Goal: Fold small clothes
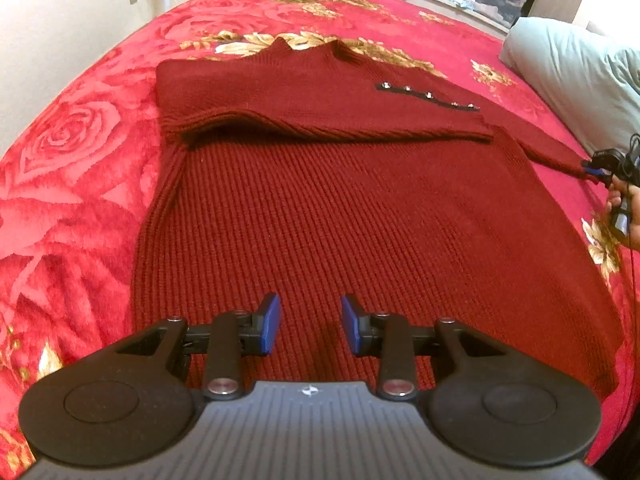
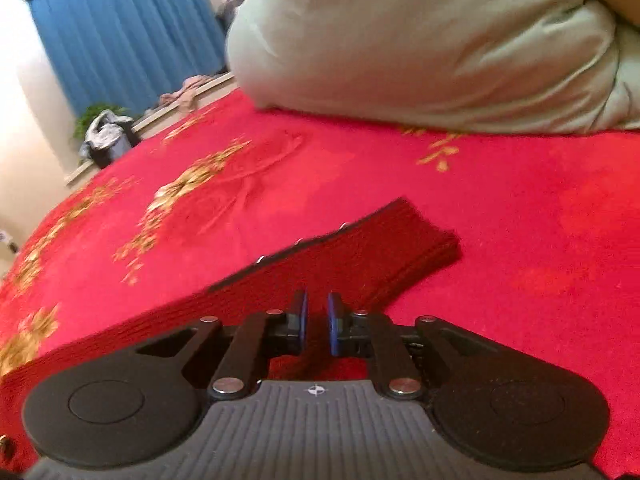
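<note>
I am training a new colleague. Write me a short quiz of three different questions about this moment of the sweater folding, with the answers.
1. True or false: the left gripper is clamped on the sweater.
2. Multiple choice: what does the right gripper hover over? A) the pillow B) the sleeve C) the blue curtain
3. Fill in: one sleeve already lies folded across the sweater's ____.

Key
1. False: its jaws stand open above the knit.
2. B; whether it grips the sleeve is not clear.
3. Chest.
</note>
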`<state>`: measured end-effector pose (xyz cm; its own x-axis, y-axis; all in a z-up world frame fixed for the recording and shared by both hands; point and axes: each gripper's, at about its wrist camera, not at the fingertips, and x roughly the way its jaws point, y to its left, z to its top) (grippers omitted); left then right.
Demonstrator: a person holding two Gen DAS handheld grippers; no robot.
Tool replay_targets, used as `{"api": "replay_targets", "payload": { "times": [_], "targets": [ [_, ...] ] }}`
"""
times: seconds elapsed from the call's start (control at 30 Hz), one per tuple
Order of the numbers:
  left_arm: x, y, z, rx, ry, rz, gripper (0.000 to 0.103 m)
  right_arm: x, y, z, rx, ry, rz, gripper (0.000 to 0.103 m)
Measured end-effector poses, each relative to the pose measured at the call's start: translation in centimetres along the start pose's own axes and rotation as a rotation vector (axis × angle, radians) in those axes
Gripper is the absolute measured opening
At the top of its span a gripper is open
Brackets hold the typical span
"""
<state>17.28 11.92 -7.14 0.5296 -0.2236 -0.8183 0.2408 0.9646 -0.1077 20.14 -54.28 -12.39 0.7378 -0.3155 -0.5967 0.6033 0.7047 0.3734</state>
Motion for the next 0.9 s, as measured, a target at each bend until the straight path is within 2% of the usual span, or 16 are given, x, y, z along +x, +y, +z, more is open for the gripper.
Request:
{"api": "replay_targets", "payload": {
  "times": [0.07, 0.13, 0.27, 0.37, 0.5, 0.57, 0.67, 0.73, 0.8, 0.83, 0.87, 0.9],
  "targets": [
    [-0.5, 0.0, 0.1, -0.004, -0.021, -0.004, 0.038, -1.6, 0.2, 0.1, 0.029, -0.004, 0.000, 0.013],
    [-0.9, 0.0, 0.3, -0.010, -0.044, -0.001, 0.038, -3.6, 0.8, 0.5, 0.050, -0.016, 0.056, 0.016],
    [-2.1, 0.2, 0.6, -0.039, -0.105, 0.019, 0.038, -9.6, 3.1, 1.0, 0.017, -0.011, 0.198, 0.036],
    [-3.1, 0.6, 0.8, -0.062, -0.143, 0.037, 0.038, -13.0, 5.1, 0.7, -0.047, 0.041, 0.303, 0.052],
    [-4.2, 1.3, 0.6, -0.092, -0.165, 0.037, 0.038, -17.1, 6.0, -2.8, -0.190, 0.215, 0.382, 0.052],
    [-4.7, 1.4, 0.4, -0.096, -0.171, 0.034, 0.038, -18.2, 6.1, -5.6, -0.270, 0.338, 0.397, 0.053],
    [-5.2, 1.4, 0.0, -0.093, -0.174, 0.036, 0.038, -18.6, 6.1, -10.3, -0.423, 0.469, 0.312, 0.053],
    [-5.4, 1.5, -0.2, -0.097, -0.174, 0.039, 0.038, -18.5, 5.6, -12.7, -0.474, 0.534, 0.253, 0.053],
    [-5.5, 1.5, -0.3, -0.102, -0.173, 0.038, 0.038, -19.2, 5.6, -14.0, -0.522, 0.501, 0.261, 0.049],
    [-5.6, 1.5, -0.4, -0.102, -0.174, 0.038, 0.038, -19.8, 6.0, -14.3, -0.566, 0.482, 0.267, 0.020],
    [-5.7, 1.4, -0.5, -0.100, -0.175, 0.038, 0.038, -20.1, 6.3, -14.4, -0.584, 0.483, 0.298, 0.010],
    [-5.8, 1.3, -0.6, -0.098, -0.177, 0.039, 0.038, -20.4, 6.5, -14.3, -0.580, 0.473, 0.311, 0.009]
  ]
}}
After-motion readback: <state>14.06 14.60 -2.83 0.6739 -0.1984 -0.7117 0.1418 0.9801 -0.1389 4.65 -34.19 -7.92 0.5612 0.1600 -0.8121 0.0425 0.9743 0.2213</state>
